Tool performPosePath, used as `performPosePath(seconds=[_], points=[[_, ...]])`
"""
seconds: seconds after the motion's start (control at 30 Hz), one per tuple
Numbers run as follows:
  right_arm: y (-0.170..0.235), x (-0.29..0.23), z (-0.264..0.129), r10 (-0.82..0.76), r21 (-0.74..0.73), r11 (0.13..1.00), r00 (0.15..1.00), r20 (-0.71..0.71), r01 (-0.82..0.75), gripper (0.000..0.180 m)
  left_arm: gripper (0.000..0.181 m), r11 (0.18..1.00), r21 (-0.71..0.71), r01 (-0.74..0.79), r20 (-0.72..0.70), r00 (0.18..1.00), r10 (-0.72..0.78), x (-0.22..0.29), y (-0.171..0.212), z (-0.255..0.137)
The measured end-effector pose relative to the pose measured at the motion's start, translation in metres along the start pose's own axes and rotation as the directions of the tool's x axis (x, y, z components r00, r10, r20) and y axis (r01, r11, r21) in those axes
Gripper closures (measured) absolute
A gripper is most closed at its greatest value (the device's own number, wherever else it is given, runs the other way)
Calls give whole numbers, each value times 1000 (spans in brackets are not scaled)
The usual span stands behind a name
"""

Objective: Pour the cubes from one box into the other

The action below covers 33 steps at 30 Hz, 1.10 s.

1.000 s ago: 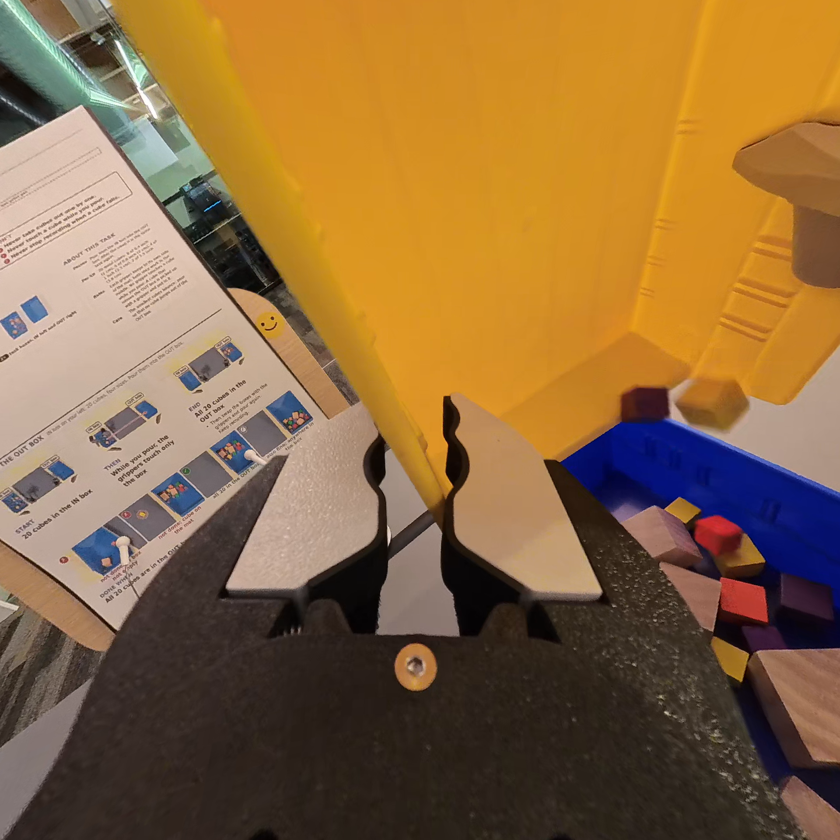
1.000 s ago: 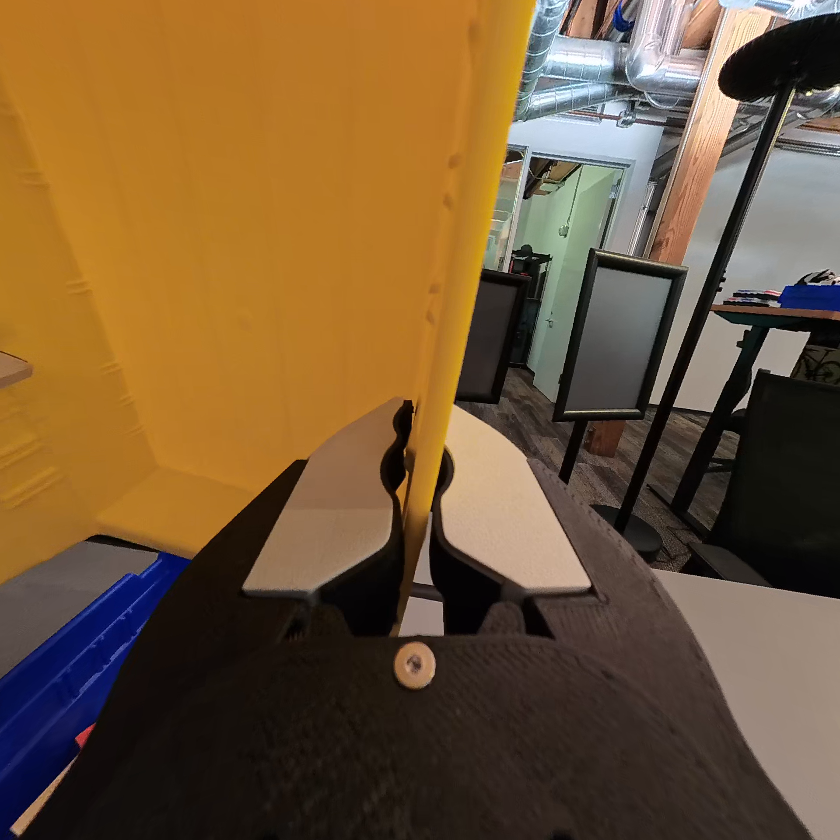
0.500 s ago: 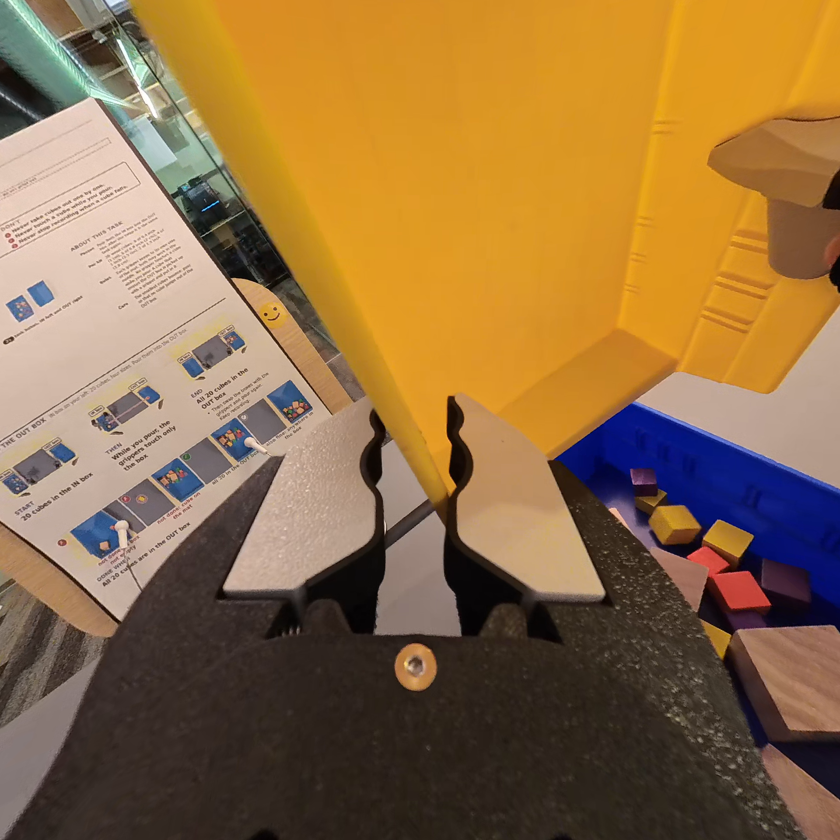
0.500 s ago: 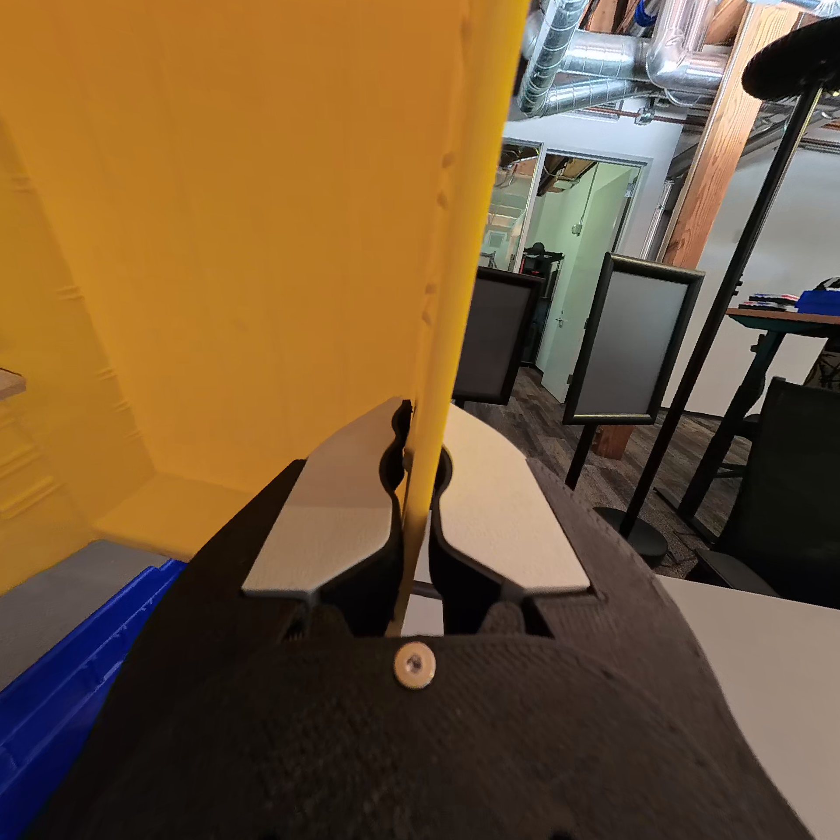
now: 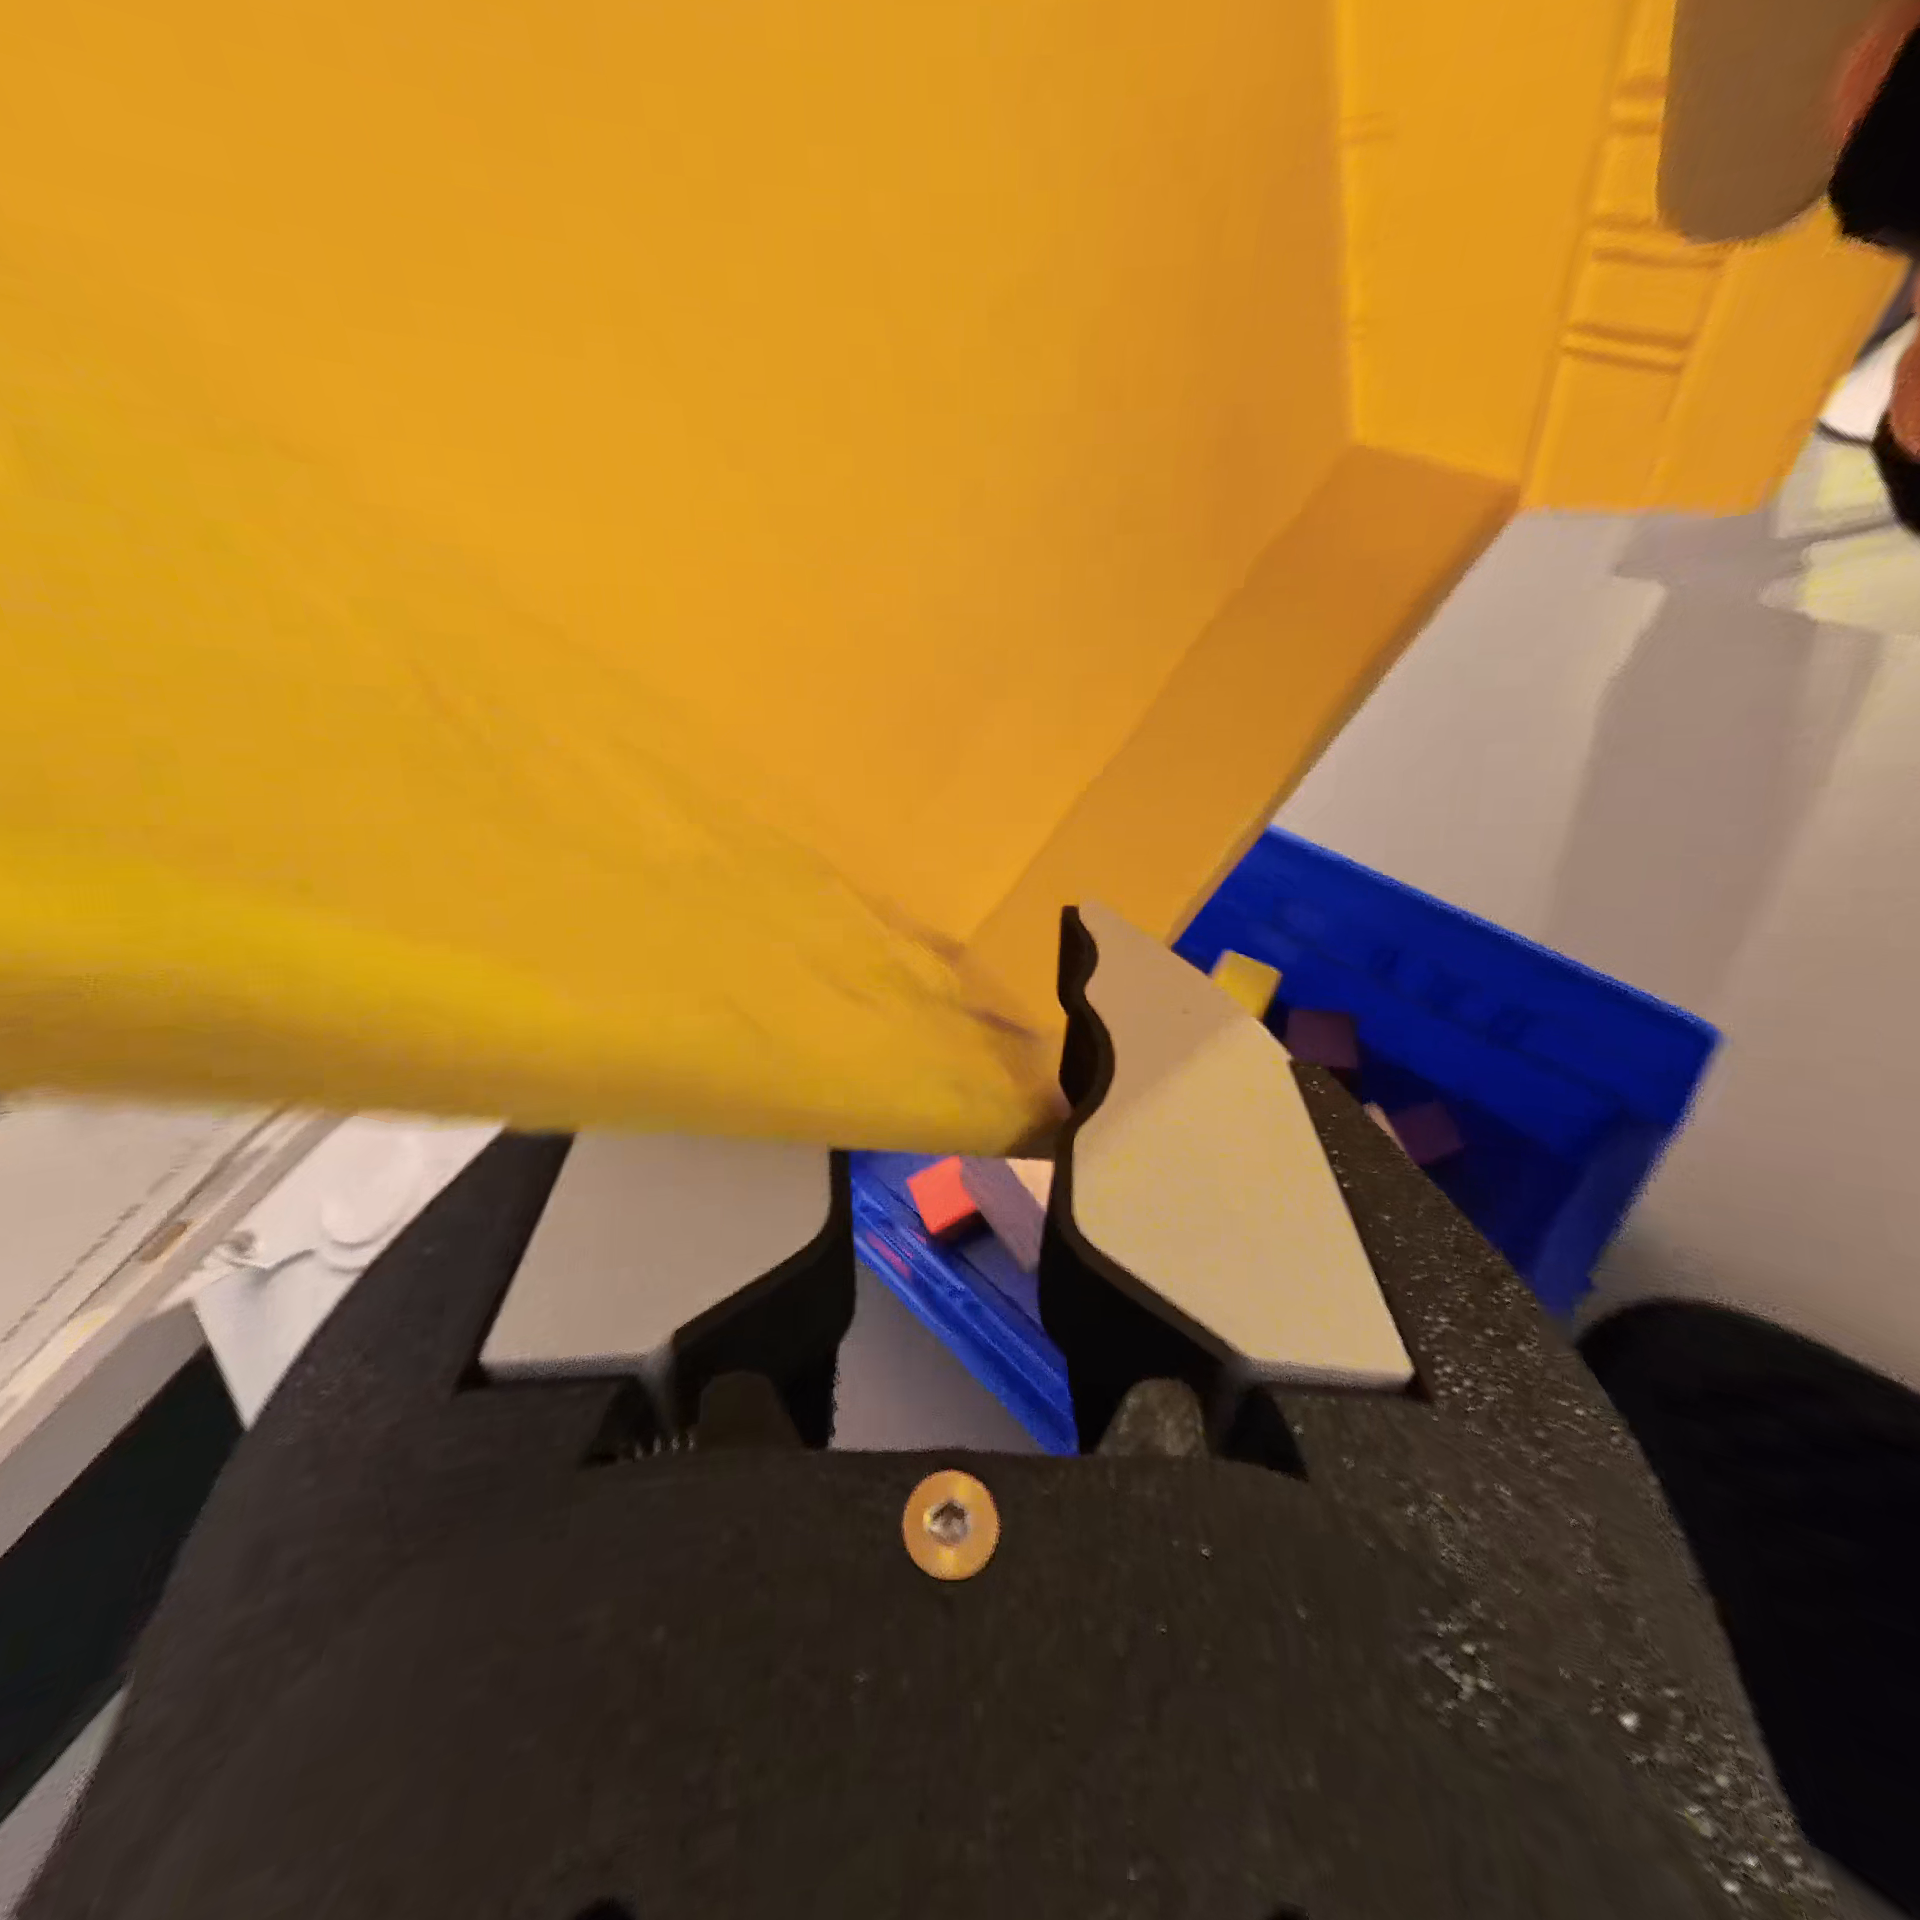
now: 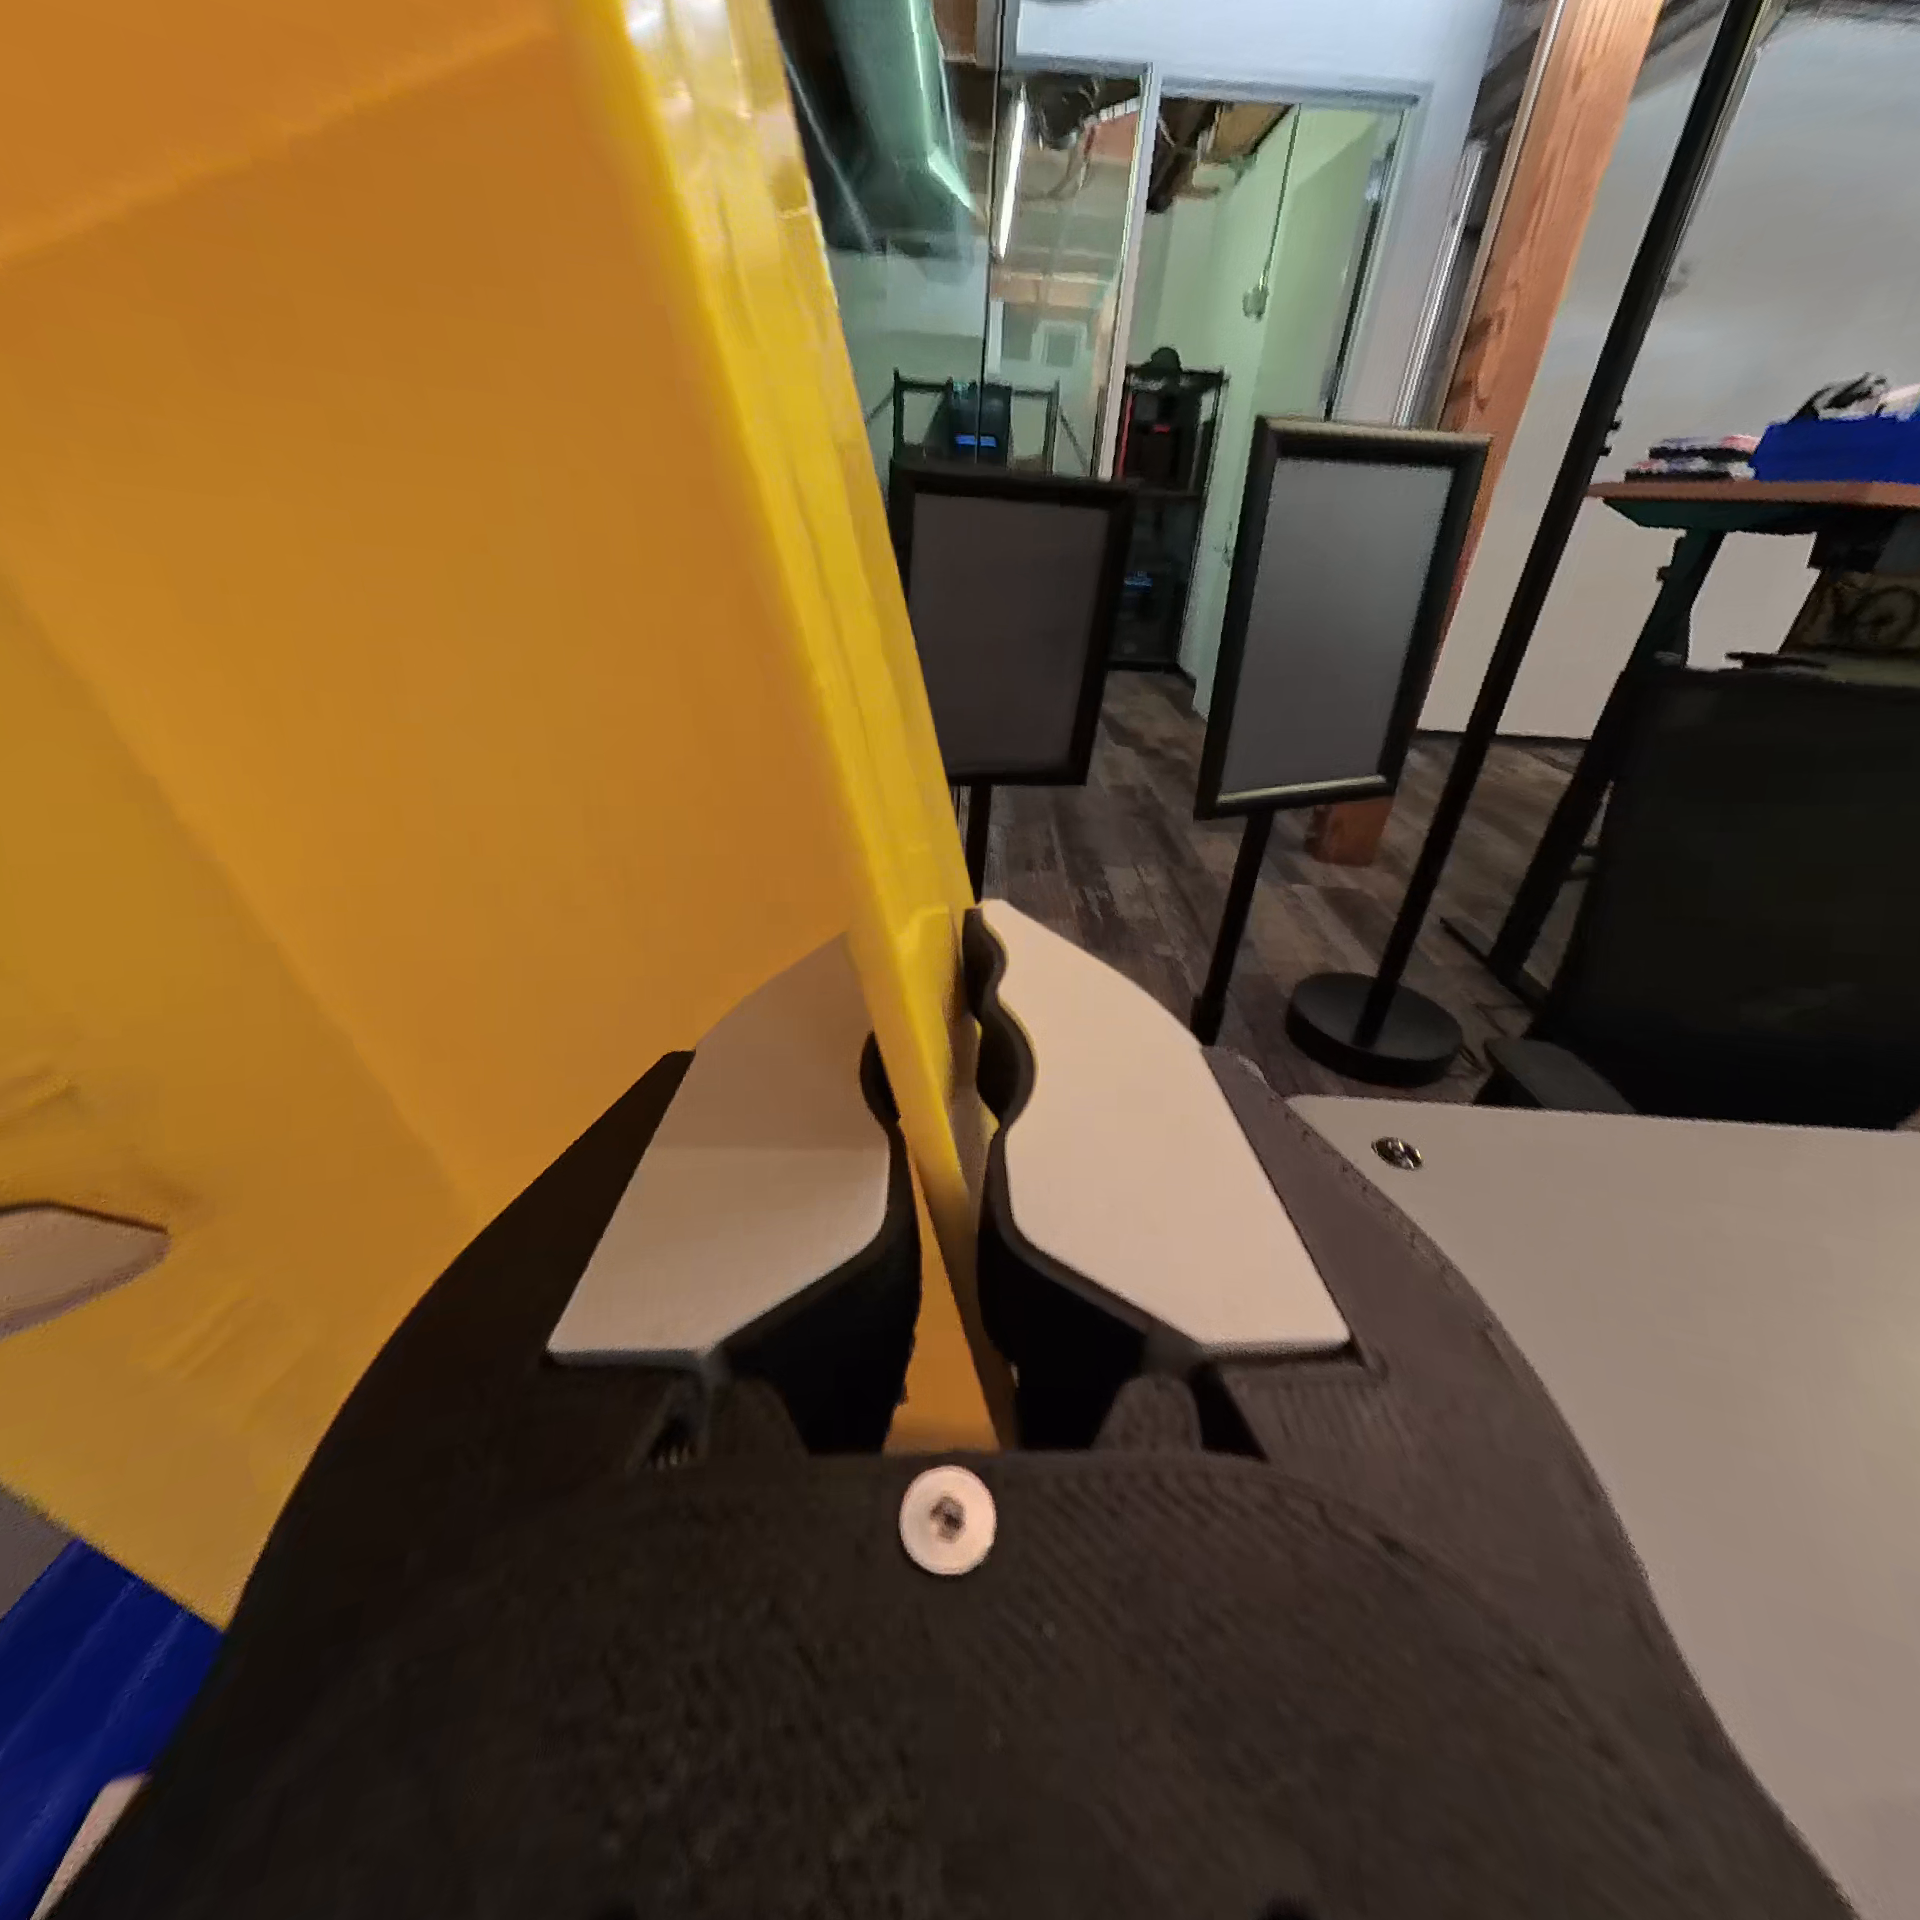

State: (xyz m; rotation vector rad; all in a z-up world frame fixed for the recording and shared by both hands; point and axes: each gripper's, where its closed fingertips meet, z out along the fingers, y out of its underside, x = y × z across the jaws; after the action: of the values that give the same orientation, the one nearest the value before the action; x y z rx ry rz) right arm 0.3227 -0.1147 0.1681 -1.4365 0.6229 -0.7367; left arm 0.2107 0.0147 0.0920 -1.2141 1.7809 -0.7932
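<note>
The yellow box (image 5: pixel 727 468) is held up, tipped over the blue box (image 5: pixel 1455 1029), and looks empty and blurred. In the blue box lie a red cube (image 5: pixel 940 1195), a yellow cube (image 5: pixel 1245 982), purple cubes (image 5: pixel 1325 1039) and wooden blocks (image 5: pixel 1003 1210). My left gripper (image 5: pixel 948 1039) has its jaws apart. The yellow rim lies across the left finger and touches the right finger (image 5: pixel 1174 1122). My right gripper (image 6: pixel 935 987) is shut on the opposite wall of the yellow box (image 6: pixel 416 727). One of its fingers shows at the top right of the left wrist view (image 5: pixel 1745 125). A blue box corner (image 6: pixel 73 1704) shows low left.
The boxes are over a grey table (image 6: pixel 1662 1299). Beyond its far edge stand two framed sign stands (image 6: pixel 1013 613), a black pole on a round base (image 6: pixel 1371 1023) and a dark chair (image 6: pixel 1745 883). A person's dark clothing (image 5: pixel 1766 1507) is at the table's right.
The last cubes dropped into the blue box. The yellow box swung and tilted further. My left view turned down toward the table, and the left jaws widened. The right grip held.
</note>
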Motion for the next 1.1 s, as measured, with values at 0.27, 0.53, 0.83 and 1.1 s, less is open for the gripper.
performPosePath(seconds=[0.27, 0.53, 0.83, 1.1], points=[[2, -2, 5, -93, -282, 951, 988, 124, 125, 174, 119, 972, 66, 224, -235, 951, -203, 22, -8, -17], [-6, 51, 5, -123, -549, 824, 990, 66, 139, 173, 124, 944, 45, 326, -259, 917, -304, -16, 14, -46], [61, 160, -15, -214, -881, 473, 973, -85, 28, 173, 134, 733, -340, 589, -326, 657, -680, -31, 123, -2], [154, 183, -37, -235, -979, 196, 967, -100, -54, 173, 135, 672, -527, 521, -266, 650, -712, -1, 156, 33]])
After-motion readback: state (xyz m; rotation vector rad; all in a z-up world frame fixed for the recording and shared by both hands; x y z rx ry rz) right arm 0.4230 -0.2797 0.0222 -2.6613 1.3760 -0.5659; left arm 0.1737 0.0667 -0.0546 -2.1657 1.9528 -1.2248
